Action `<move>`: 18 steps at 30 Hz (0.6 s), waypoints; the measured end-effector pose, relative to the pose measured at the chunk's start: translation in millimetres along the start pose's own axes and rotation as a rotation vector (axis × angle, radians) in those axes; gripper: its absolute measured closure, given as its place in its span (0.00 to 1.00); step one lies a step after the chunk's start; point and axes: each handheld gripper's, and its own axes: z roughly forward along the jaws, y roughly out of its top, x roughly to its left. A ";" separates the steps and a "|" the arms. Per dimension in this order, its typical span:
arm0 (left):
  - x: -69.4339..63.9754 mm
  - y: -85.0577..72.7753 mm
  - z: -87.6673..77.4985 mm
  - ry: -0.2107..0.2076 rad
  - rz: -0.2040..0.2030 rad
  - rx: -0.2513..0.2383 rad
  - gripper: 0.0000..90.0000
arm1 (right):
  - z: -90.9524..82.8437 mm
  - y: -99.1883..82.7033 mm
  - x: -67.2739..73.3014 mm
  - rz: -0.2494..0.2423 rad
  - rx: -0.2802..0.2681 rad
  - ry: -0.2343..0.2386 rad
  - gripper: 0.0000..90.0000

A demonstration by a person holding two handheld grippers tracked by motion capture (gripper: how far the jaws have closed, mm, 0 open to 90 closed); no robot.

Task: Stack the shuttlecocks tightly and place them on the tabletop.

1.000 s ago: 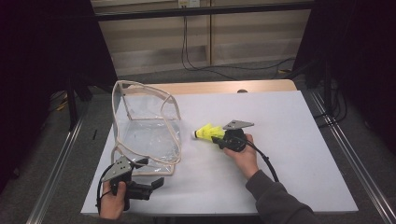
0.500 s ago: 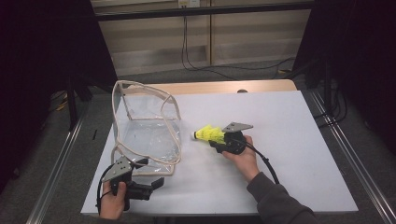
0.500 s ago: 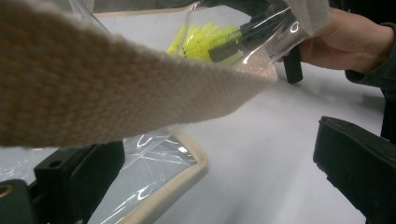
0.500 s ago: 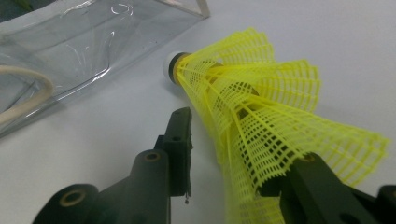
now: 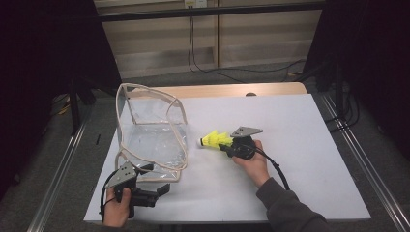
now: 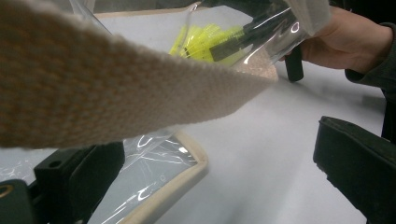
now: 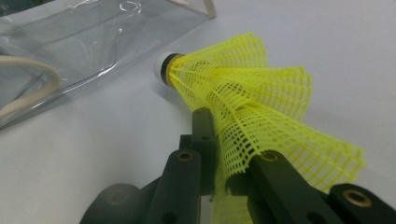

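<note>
- The right gripper [image 5: 223,143] has its fingers pinched on the mesh skirt of a yellow plastic shuttlecock [image 5: 215,140]. They've just been closing, and the skirt sits between them in the right gripper view.
- The shuttlecock's white cork tip points at the clear plastic bag with beige fabric trim [image 5: 151,135], just beside its open side and over the white table [image 5: 300,145].
- The left gripper [image 5: 162,188] sits at the bag's near corner, with the trim close by its fingers [image 6: 74,179]. They stand wide apart, nothing pinched between them.
</note>
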 end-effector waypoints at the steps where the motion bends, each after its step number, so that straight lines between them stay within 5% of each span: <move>1: -0.1 0.0 0.0 0.000 -0.001 0.000 0.02 | -1.9 -0.3 0.0 -0.003 0.000 0.007 0.95; 9: -0.1 0.5 0.0 0.003 0.004 0.005 0.02 | -9.5 -4.1 0.6 -0.059 0.023 0.039 0.93; 18: -0.1 0.4 0.4 0.004 0.003 0.005 0.02 | -1.8 -4.2 8.1 -0.057 0.022 0.033 0.80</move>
